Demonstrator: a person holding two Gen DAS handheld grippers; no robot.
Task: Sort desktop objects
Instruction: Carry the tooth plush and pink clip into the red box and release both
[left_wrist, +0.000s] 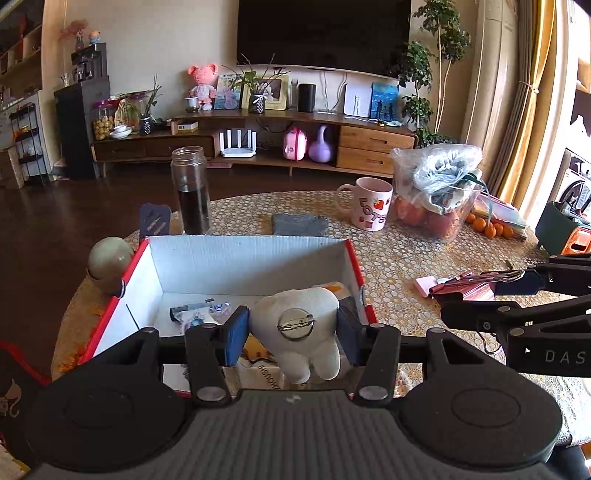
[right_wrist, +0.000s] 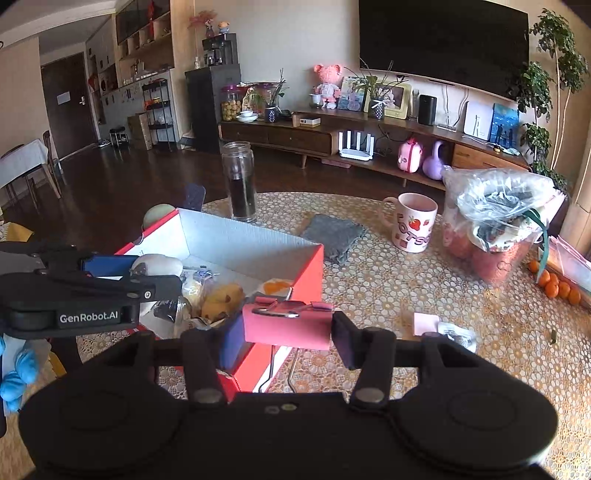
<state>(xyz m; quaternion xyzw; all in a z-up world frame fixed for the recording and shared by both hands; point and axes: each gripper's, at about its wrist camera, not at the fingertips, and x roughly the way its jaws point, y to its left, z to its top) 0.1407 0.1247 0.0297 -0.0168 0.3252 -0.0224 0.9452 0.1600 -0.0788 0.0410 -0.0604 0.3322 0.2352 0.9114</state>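
- Progress stands at roughly midway, by my judgement: the red box already holds several small items, among them a small clear packet and a yellow soft toy.
- My left gripper pinches a white tooth-shaped plush badge between its pads, pin-back facing the camera; I hold it above the near edge of the box, not yet released.
- My right gripper clamps a pink binder clip across its width; it hangs just beside the box's near right corner, over the rim and the tablecloth.
- Both carried items count as in transit, not sorted.
- Still on the cloth: a pink note pad with a crumpled printed scrap touching it, and a grey cloth beyond the box. I judge these remain to be dealt with.
- A mug, a glass jar and a bag of fruit stand further back; I cannot tell whether they belong to the sort.
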